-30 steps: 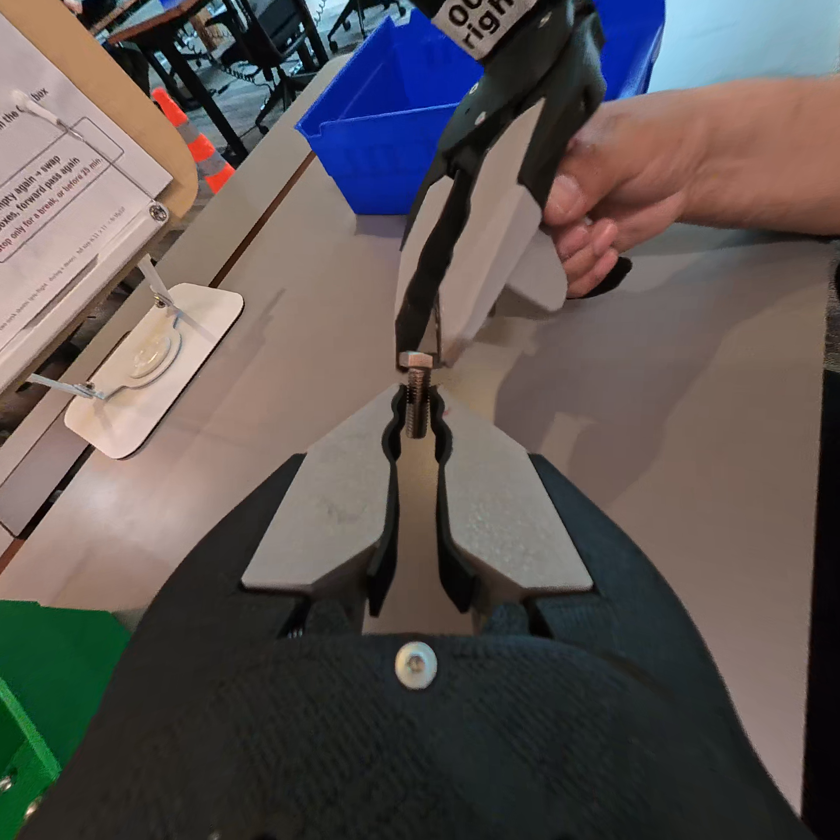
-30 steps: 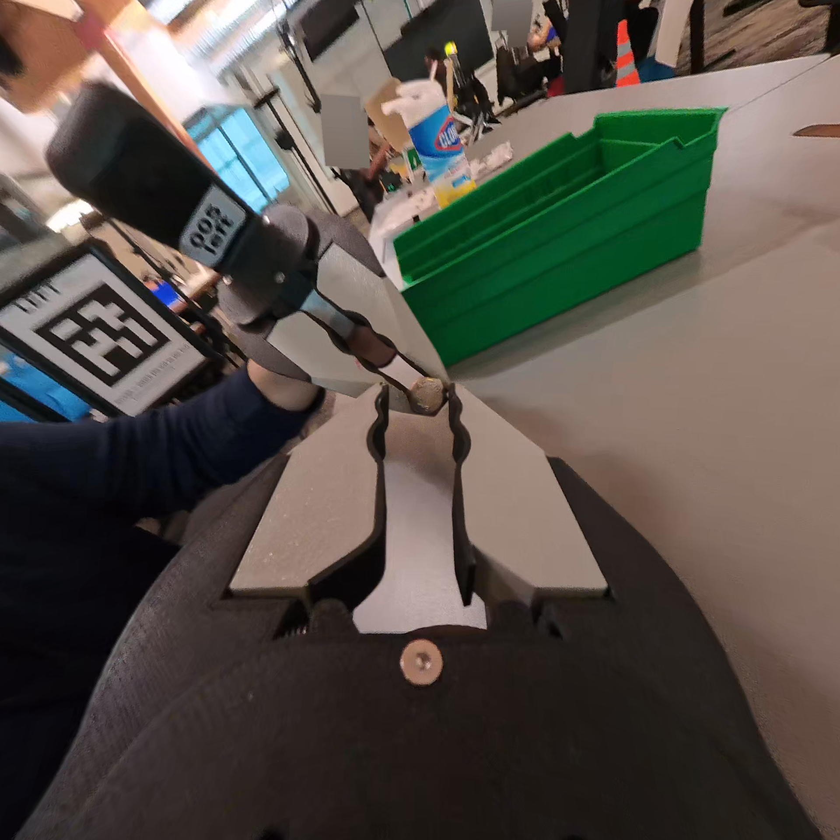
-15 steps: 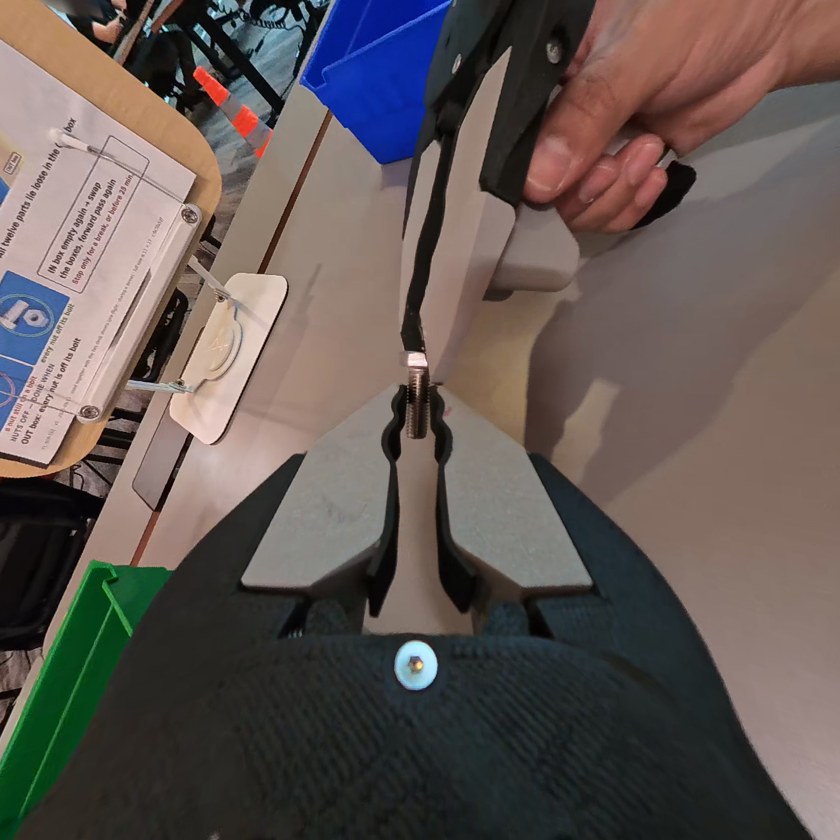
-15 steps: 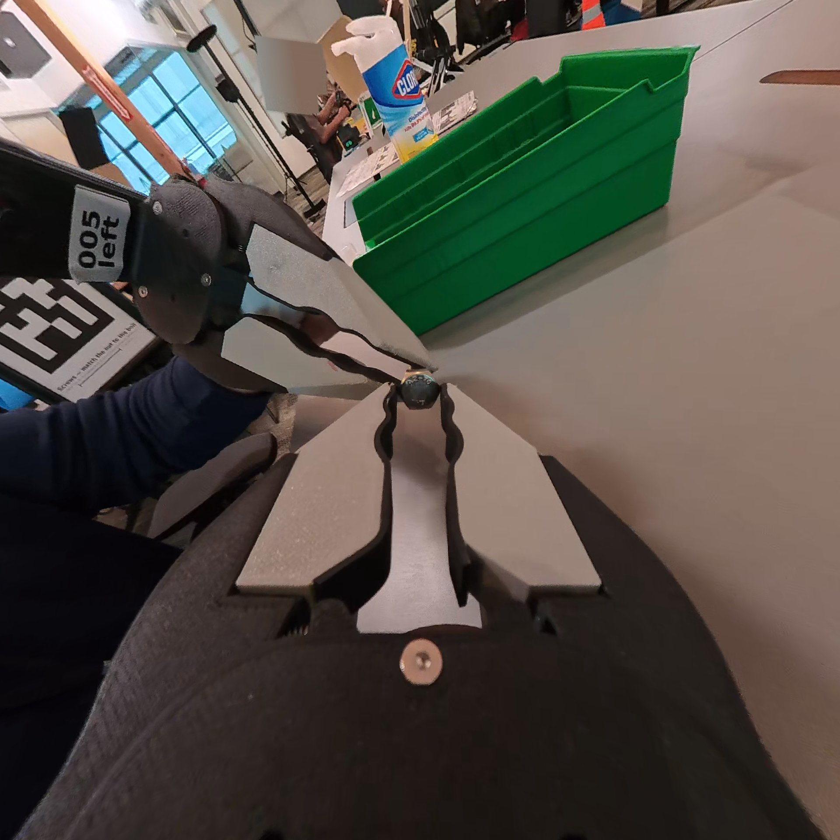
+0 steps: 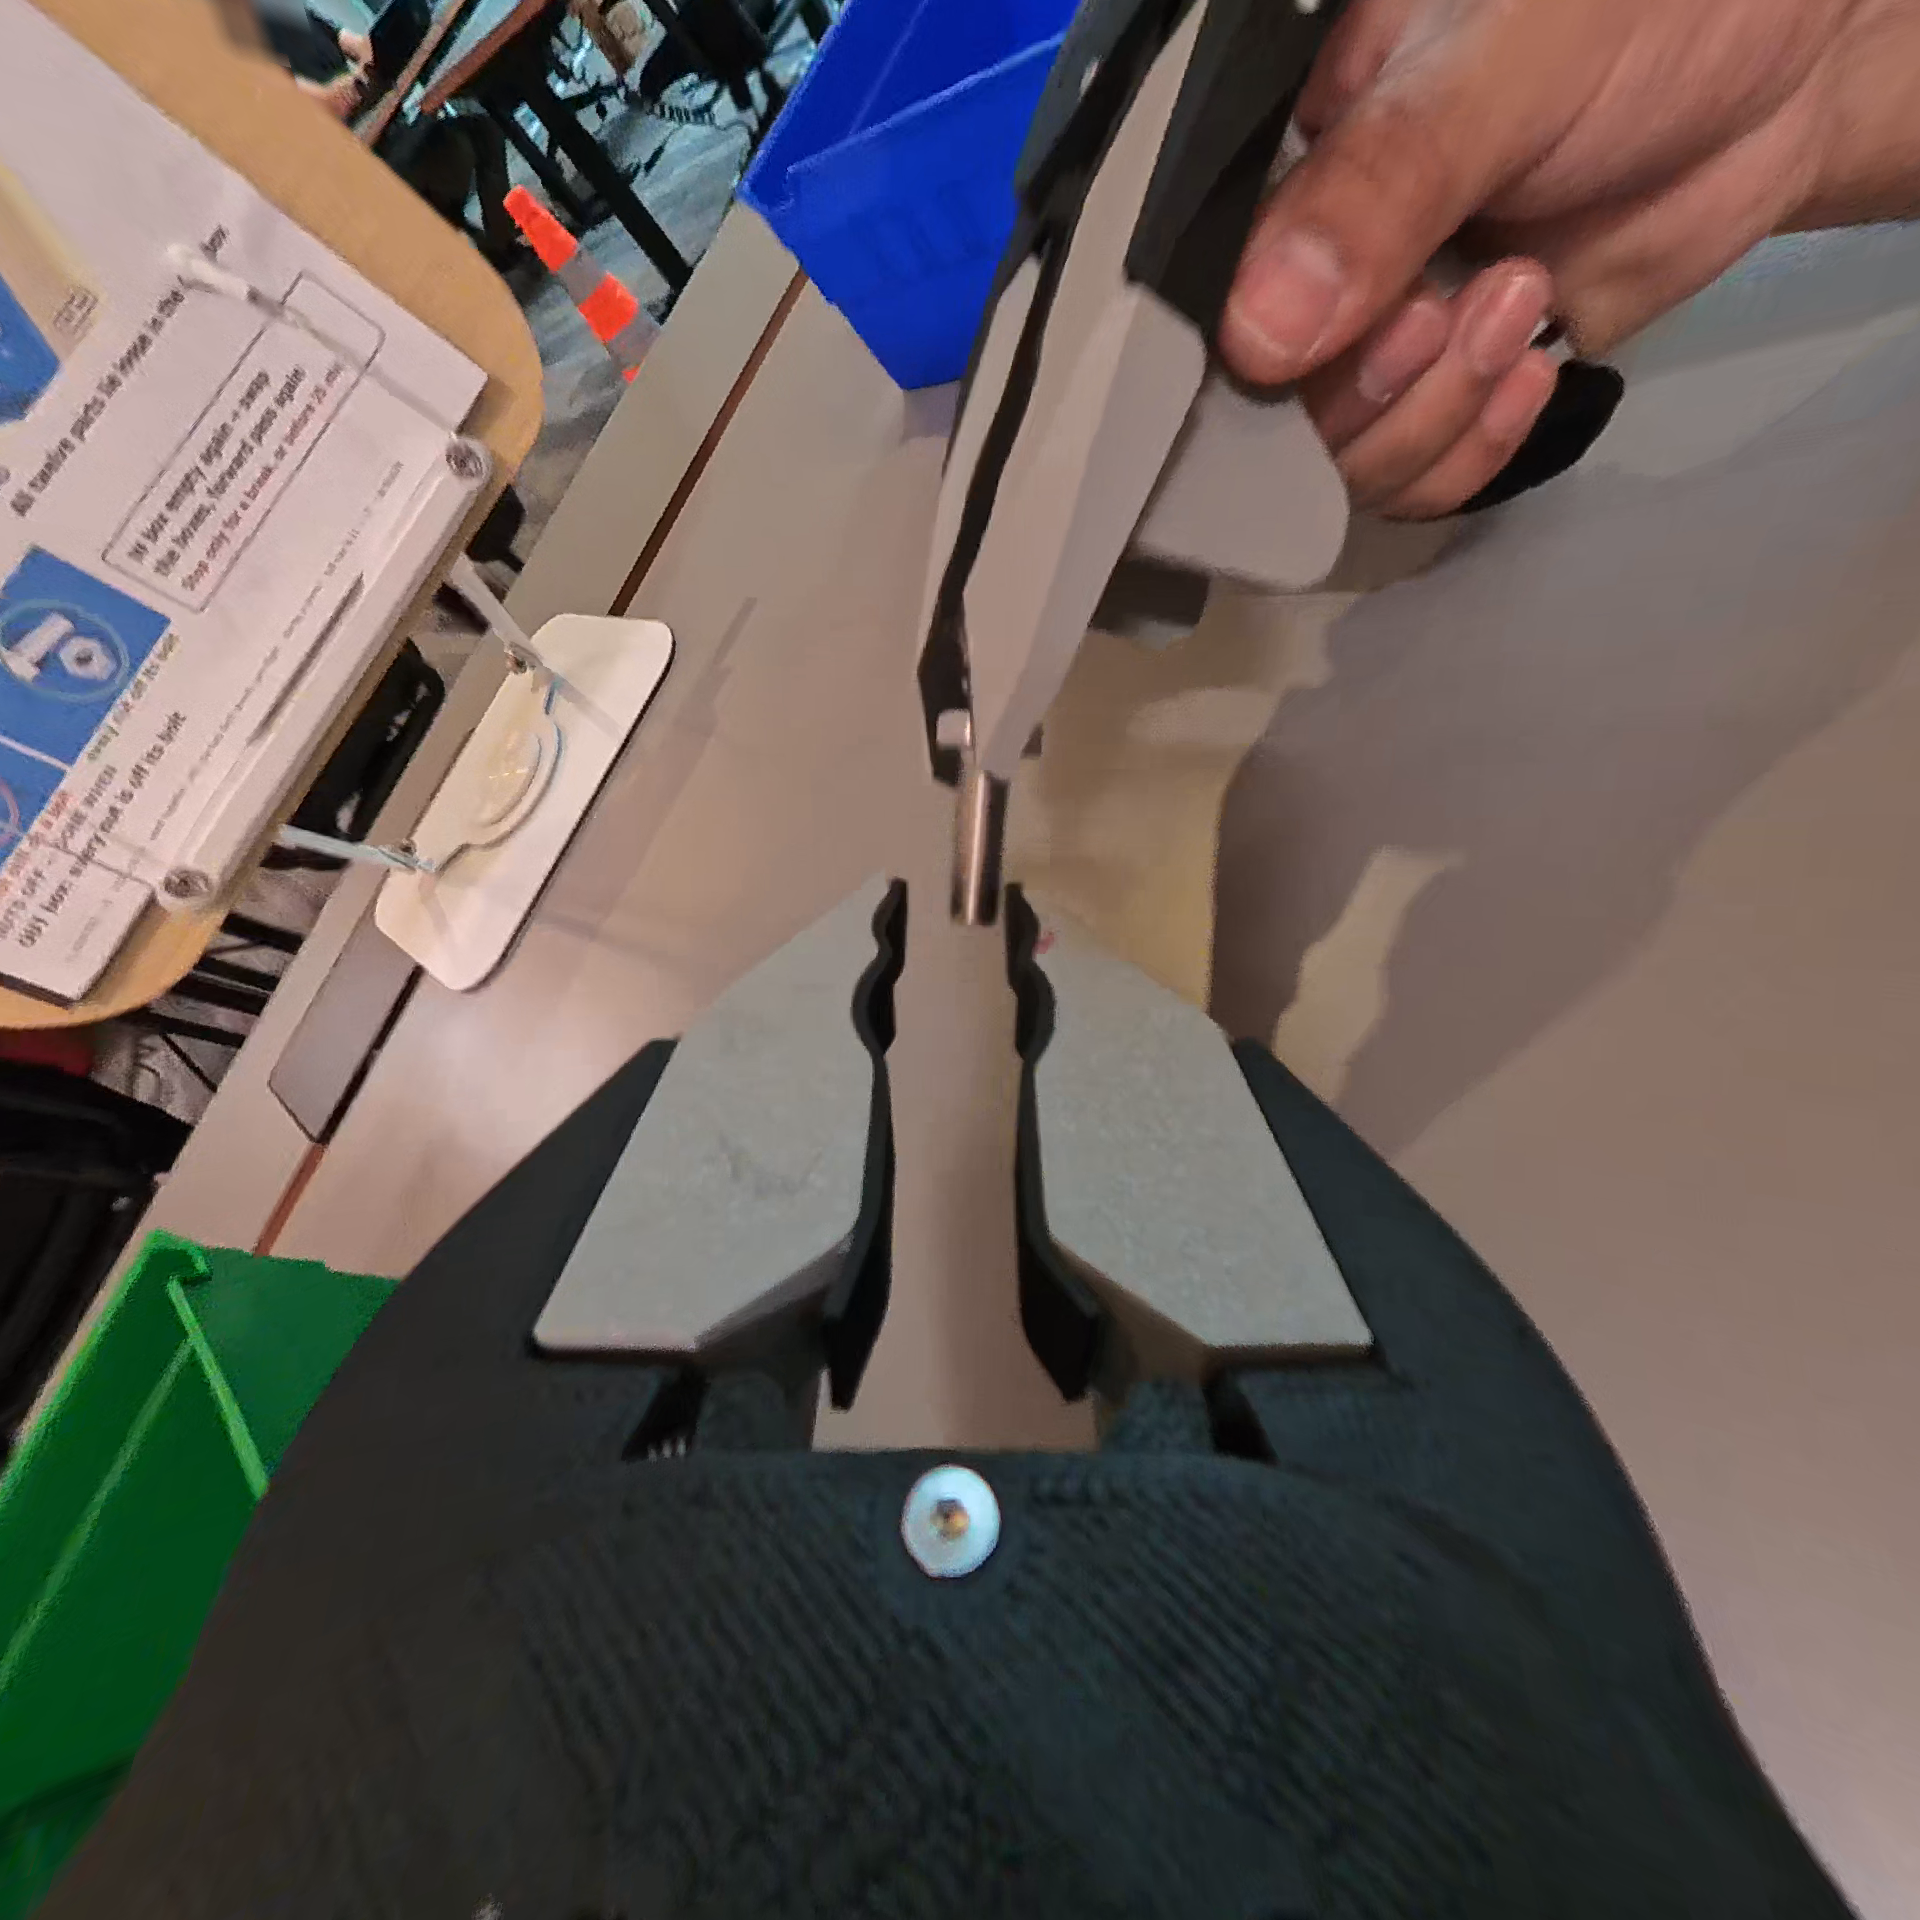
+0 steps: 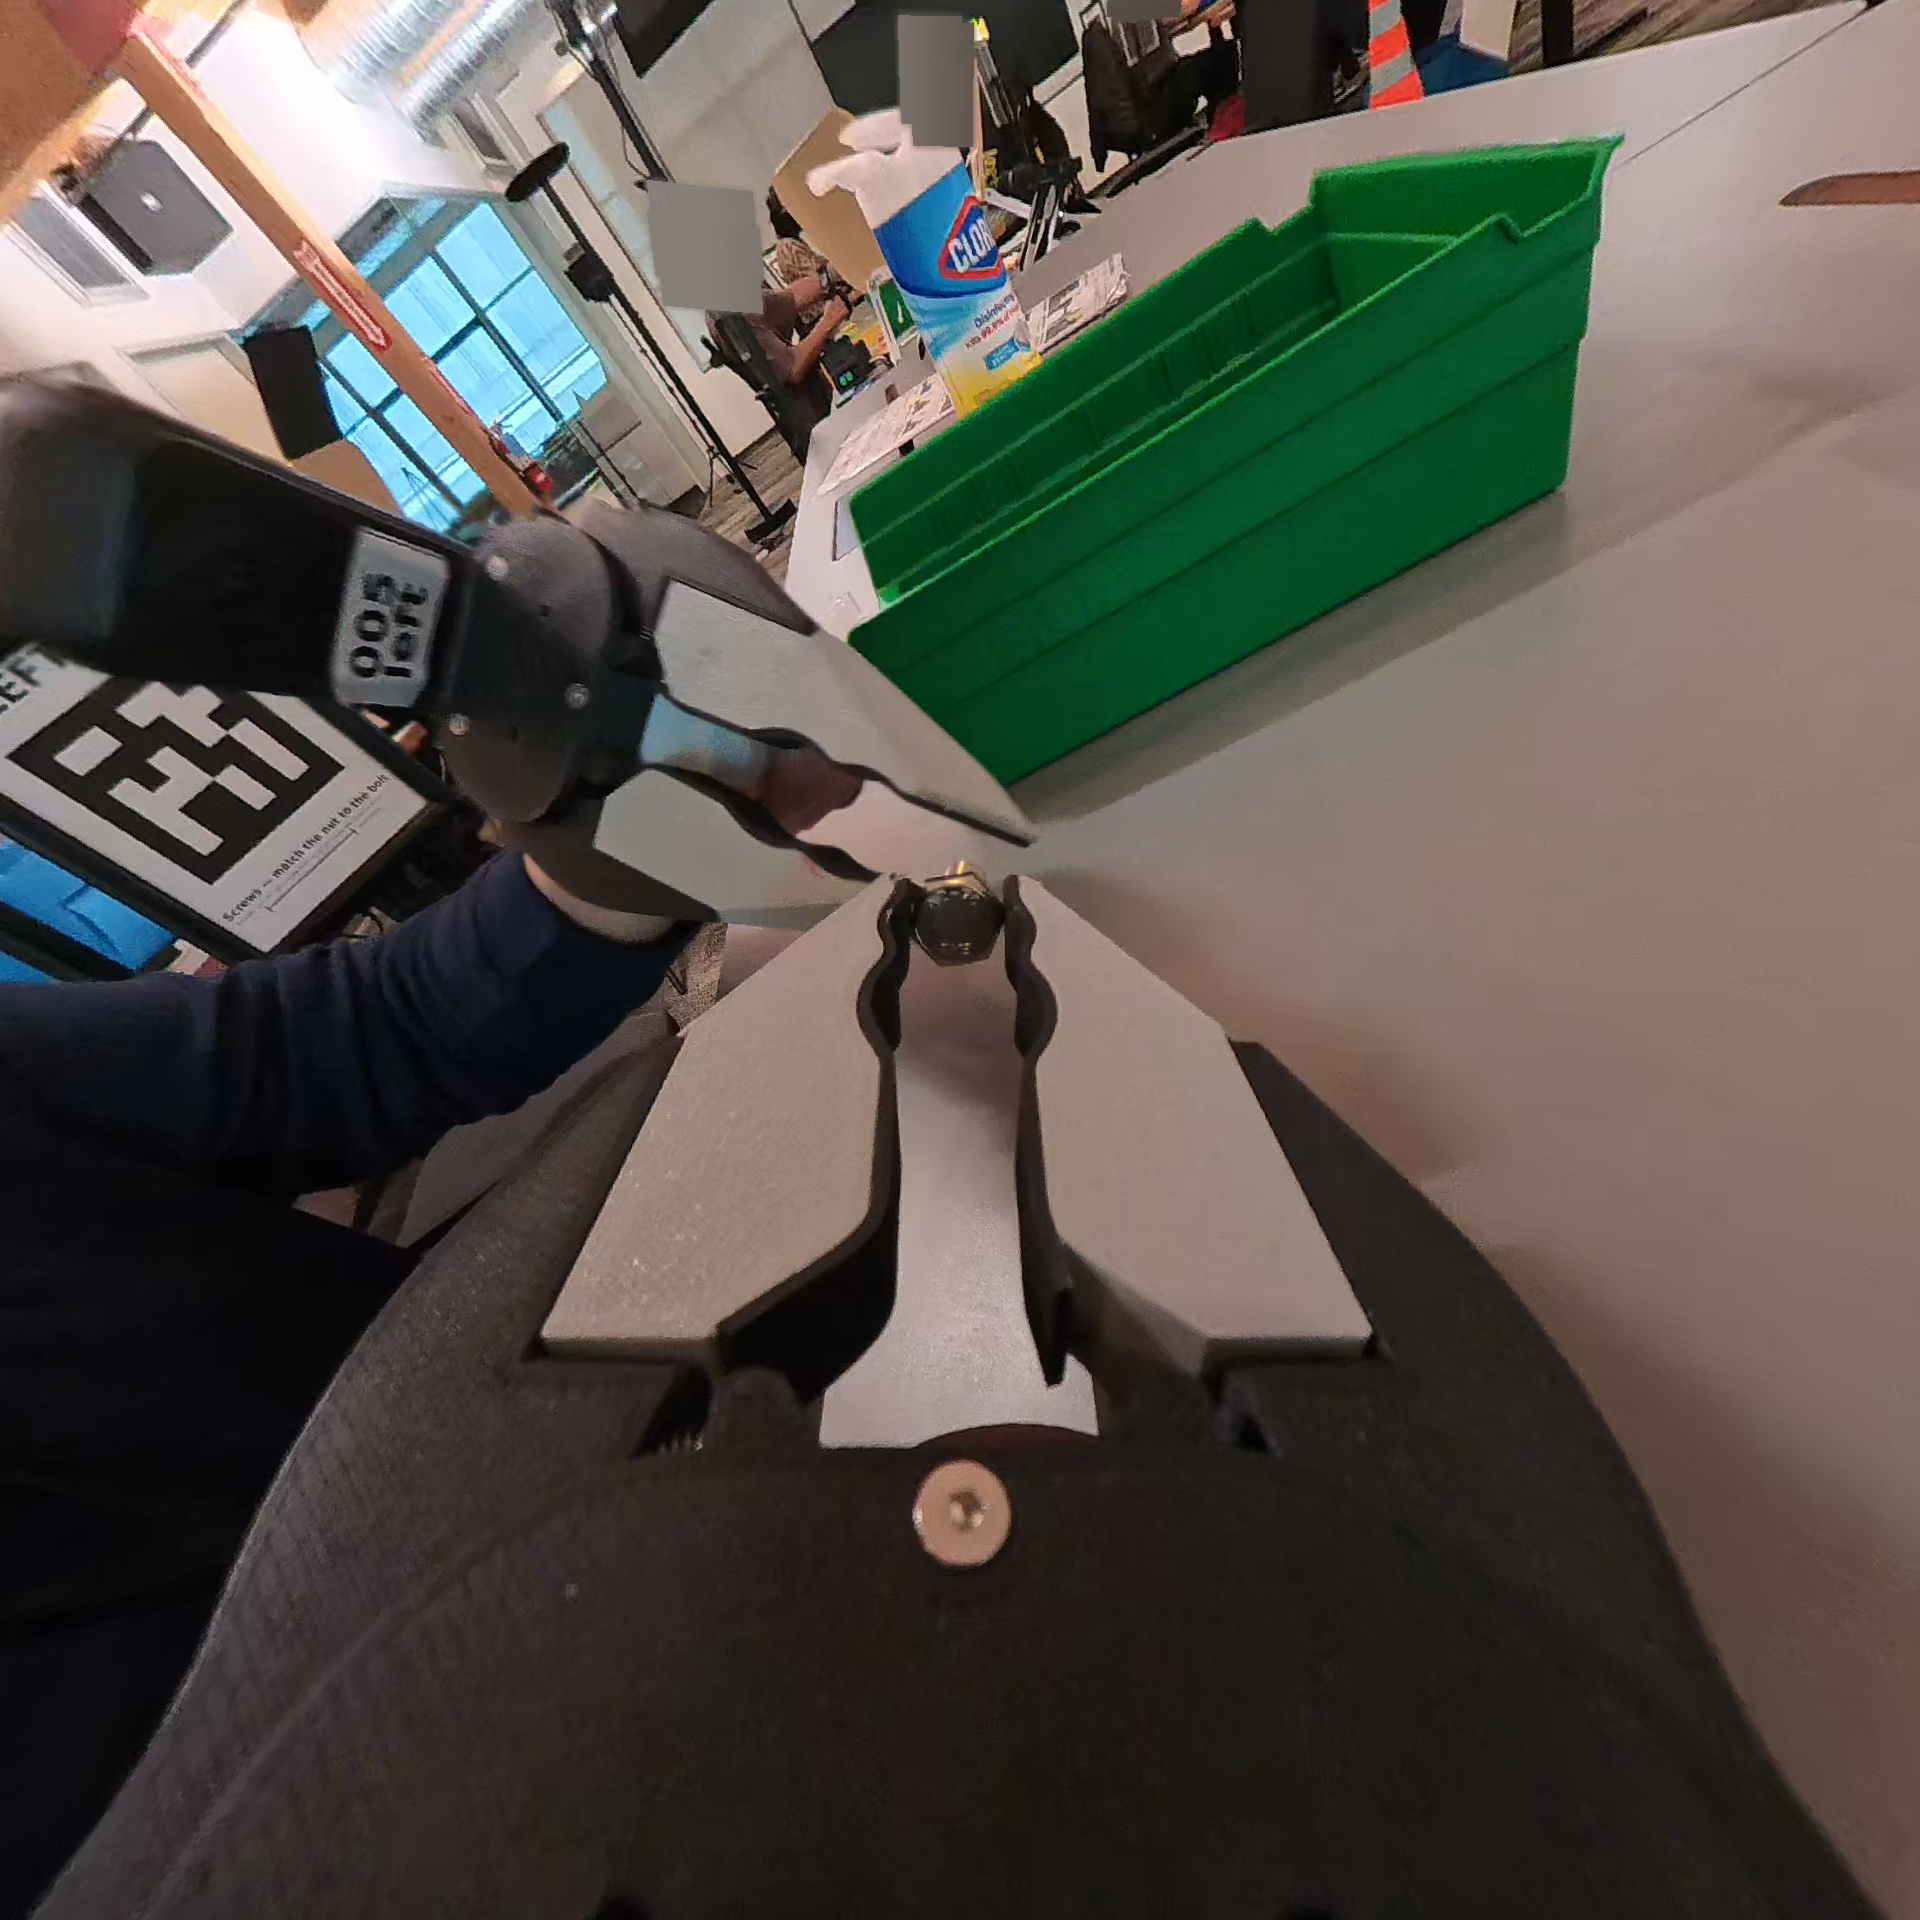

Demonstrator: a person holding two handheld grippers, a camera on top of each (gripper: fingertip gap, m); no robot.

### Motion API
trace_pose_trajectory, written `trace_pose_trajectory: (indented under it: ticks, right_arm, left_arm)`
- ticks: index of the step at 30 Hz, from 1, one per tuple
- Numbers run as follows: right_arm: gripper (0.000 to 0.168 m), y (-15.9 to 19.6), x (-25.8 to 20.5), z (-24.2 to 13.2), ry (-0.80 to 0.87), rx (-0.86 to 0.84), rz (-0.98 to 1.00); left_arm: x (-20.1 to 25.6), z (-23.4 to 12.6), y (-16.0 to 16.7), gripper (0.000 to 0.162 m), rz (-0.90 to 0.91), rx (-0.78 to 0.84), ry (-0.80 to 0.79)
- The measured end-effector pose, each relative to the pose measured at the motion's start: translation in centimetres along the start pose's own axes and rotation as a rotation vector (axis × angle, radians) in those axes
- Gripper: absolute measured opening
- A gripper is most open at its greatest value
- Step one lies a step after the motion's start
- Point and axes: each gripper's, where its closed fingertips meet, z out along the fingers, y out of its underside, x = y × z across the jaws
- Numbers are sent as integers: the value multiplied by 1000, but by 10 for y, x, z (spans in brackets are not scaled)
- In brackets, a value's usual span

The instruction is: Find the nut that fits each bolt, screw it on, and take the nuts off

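Note:
A steel bolt (image 5: 979,852) hangs shaft-down from my right gripper (image 5: 971,748), which reaches in from above in a person's hand. In the right wrist view the right gripper (image 6: 954,904) is shut on the bolt's hex head (image 6: 956,925). My left gripper (image 5: 954,904) is open. Its fingertips stand on either side of the shaft's lower end, with a gap on the left side. In the right wrist view the left gripper (image 6: 935,847) comes in from the left, its tips just beyond the bolt head. I see no loose nut.
A blue bin (image 5: 914,208) stands at the table's far side. A green bin (image 6: 1247,520) lies left of my left gripper (image 5: 125,1455). An instruction board (image 5: 208,520) on a white stand base (image 5: 530,810) is at the left. A spray bottle (image 6: 945,281) stands behind the green bin on the grey table (image 6: 1558,935). Left and right tips are no more than a few centimetres apart.
My left gripper has opened and let go of the bolt's shaft. The right gripper keeps hold of the head and has turned, with the bolt a little higher.

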Motion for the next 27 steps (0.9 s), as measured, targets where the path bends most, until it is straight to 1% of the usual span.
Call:
trace_pose_trajectory:
  ticks: [3,7,10,11,13,14,16,17,18,20,23,27]
  right_arm:
    - [15,-5,-5,-2,-24,22,-6]
    - [14,-7,-13,-1,-62,38,-20]
    - [14,-6,-13,0,-55,33,-20]
    - [14,-4,-9,1,-36,20,-21]
    - [14,1,0,3,12,-1,-29]
    - [14,1,0,4,7,2,-30]
    - [14,-1,-4,4,-22,20,-19]
    - [14,-2,-5,4,-22,24,-19]
    - [14,-2,-6,5,-26,23,-26]
    - [14,-1,-6,5,-12,19,-43]
    - [14,1,-1,2,26,-5,-69]
    - [14,-2,-3,-2,6,6,-60]
  left_arm:
    - [7,-1,4,18,-98,50,53]
    - [9,-6,-6,16,-219,152,122]
    - [16,-9,-15,15,-292,233,209]
    - [16,-6,-14,18,-321,233,225]
    - [19,2,-7,30,-387,201,262]
    - [23,6,-4,34,-423,191,297]
    - [31,13,-4,31,-487,197,362]
    - [32,15,-5,21,-504,212,373]
    - [31,17,-6,7,-507,223,360]
    - [30,20,-6,7,-483,220,337]
    - [28,22,-1,6,-442,170,302]
    - [20,10,-2,6,-390,178,286]
